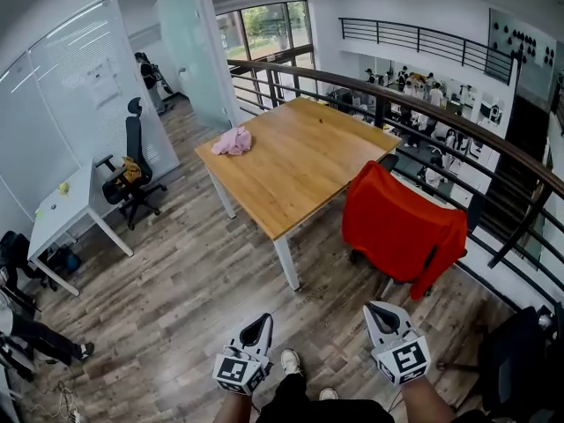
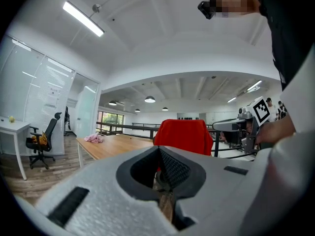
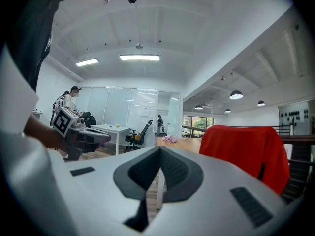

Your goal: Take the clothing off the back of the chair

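Observation:
A red garment point(image 1: 401, 227) hangs over the back of a chair at the wooden table's point(image 1: 300, 161) right side; only its dark legs show below. It also appears as the red garment point(image 2: 183, 134) straight ahead in the left gripper view and as the red garment point(image 3: 246, 151) at the right of the right gripper view. My left gripper point(image 1: 257, 329) and right gripper point(image 1: 381, 313) are low in the head view, both shut and empty, well short of the chair. Each gripper view shows closed jaws with nothing between them.
A pink cloth point(image 1: 233, 140) lies on the table's far left corner. A black office chair point(image 1: 132, 170) and a white desk point(image 1: 62, 214) stand at the left. A dark railing point(image 1: 458, 122) runs behind the red-draped chair. Another dark chair point(image 1: 520, 359) is at the lower right. Wooden floor lies between me and the table.

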The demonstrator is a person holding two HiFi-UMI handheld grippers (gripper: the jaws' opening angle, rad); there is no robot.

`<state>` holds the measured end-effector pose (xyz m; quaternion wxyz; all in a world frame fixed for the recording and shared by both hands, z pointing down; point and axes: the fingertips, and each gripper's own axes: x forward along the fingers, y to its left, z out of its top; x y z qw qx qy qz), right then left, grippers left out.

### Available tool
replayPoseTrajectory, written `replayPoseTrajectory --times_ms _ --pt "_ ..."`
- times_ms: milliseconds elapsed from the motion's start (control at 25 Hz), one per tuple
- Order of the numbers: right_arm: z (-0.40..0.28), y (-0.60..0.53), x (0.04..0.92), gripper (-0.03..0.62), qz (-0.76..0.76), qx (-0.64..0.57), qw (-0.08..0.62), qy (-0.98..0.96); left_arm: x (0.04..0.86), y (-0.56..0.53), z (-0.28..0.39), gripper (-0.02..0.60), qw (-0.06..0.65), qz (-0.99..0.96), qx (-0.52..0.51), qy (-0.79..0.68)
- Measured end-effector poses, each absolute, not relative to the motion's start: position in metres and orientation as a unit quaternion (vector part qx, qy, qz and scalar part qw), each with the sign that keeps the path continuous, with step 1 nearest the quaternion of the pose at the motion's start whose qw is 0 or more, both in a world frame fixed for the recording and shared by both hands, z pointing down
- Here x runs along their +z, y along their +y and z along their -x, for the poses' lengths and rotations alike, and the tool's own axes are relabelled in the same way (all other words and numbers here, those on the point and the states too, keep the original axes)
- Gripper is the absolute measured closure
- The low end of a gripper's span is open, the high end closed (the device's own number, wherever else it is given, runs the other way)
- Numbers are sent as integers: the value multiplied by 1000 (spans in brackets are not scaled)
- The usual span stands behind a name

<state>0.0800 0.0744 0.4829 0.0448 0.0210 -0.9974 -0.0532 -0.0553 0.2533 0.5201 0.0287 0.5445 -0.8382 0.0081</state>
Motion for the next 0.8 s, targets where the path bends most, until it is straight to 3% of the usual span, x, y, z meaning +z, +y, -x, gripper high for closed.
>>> replayPoseTrajectory --times_ms 800 --pt "39 -50 463 588 -149 -51 57 -986 512 74 216 565 27 -668 19 -744"
